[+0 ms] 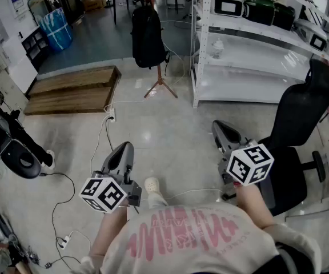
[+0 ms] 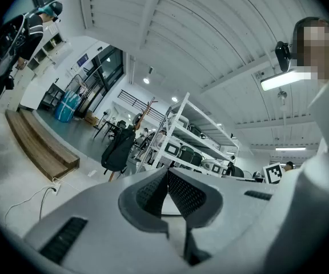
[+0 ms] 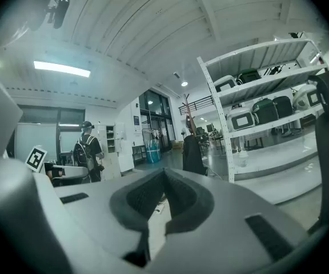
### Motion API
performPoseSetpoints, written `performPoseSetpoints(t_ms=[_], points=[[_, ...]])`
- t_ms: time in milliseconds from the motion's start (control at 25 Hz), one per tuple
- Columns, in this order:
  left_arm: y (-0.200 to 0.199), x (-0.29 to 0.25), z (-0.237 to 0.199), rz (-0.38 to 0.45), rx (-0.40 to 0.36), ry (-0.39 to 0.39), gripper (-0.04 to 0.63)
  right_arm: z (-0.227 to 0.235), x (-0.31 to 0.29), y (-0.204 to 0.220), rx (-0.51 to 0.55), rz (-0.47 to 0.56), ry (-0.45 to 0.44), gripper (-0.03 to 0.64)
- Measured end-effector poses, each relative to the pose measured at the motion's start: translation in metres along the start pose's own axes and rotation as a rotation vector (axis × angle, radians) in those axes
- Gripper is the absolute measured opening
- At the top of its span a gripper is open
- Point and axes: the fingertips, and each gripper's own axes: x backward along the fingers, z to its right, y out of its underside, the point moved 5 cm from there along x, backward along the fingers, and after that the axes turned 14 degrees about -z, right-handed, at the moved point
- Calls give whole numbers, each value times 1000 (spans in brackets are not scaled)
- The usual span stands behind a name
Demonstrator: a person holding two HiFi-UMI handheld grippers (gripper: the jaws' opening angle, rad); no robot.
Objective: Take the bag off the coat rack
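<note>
A black backpack (image 1: pixel 148 36) hangs on a wooden coat rack (image 1: pixel 160 86) across the floor, well ahead of both grippers. My left gripper (image 1: pixel 126 148) is held low at the left, shut, with nothing between its jaws. At the right, my right gripper (image 1: pixel 217 128) is also shut and empty. In the left gripper view the backpack (image 2: pixel 119 150) shows far off beyond the closed jaw tips (image 2: pixel 167 172), with the rack's top (image 2: pixel 148 109) above it. The right gripper view has the backpack (image 3: pixel 193 155) just past its closed jaws (image 3: pixel 164 172).
White metal shelving (image 1: pixel 256 44) with cases stands right of the rack. A black office chair (image 1: pixel 299 130) is close at my right. A low wooden platform (image 1: pixel 73 89) lies to the left, and cables (image 1: pixel 104 131) run over the floor. A person (image 3: pixel 87 153) stands far off.
</note>
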Motion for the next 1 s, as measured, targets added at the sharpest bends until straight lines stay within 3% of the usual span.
performPoseSetpoints(t_ms=[360, 640, 1000], points=[[-14, -19, -25, 5, 17, -8, 5, 9, -33, -7, -7, -19, -3, 6], [-31, -46, -78, -2, 51, -27, 5, 19, -91, -21, -12, -41, -1, 6], [-118, -114, -170, 29, 27, -12, 5, 30, -203, -90, 0, -4, 19, 6]])
